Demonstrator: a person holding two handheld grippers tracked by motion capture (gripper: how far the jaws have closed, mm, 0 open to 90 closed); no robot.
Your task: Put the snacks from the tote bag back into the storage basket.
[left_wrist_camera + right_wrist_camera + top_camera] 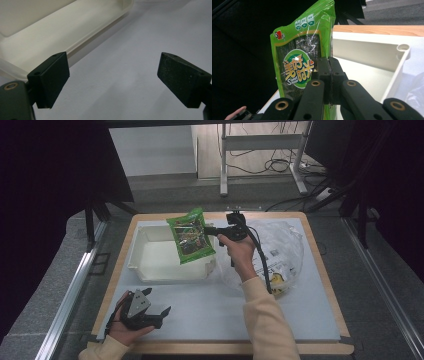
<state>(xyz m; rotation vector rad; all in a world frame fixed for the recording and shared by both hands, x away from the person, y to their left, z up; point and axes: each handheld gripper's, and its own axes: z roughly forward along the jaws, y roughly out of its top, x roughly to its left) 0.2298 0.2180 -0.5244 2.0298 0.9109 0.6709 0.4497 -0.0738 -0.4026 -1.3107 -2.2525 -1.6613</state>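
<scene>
Left gripper (159,312): held in the person's left hand (127,330) at the near left corner of the table (310,320), low over the grey surface; jaws spread wide with nothing between them. In the left gripper view the two black pads (51,78) stand far apart over bare grey surface, with the tub's long wall just beyond.
Right gripper (210,230): held in the person's right hand (240,252) above the right end of the tub; jaws closed together on the right edge of the seaweed packet. In the right gripper view the two pads (329,72) meet with the packet's edge pinched between them.
Seaweed packet (191,236): green foil pouch with a dark window and a round label; lifted clear of the tub floor, hanging tilted over the right half of the tub, its top corner toward the far edge of the table.
White tub (150,257): rectangular, shallow, open-topped; sits on the left-centre of the table with its long side running left to right.
Clear plastic bag (285,250): crumpled, lying on the table just right of the tub, behind the right forearm; printed items show inside, details too small to tell.
Cable (262,265): black, trails from the right gripper down along the right forearm.
</scene>
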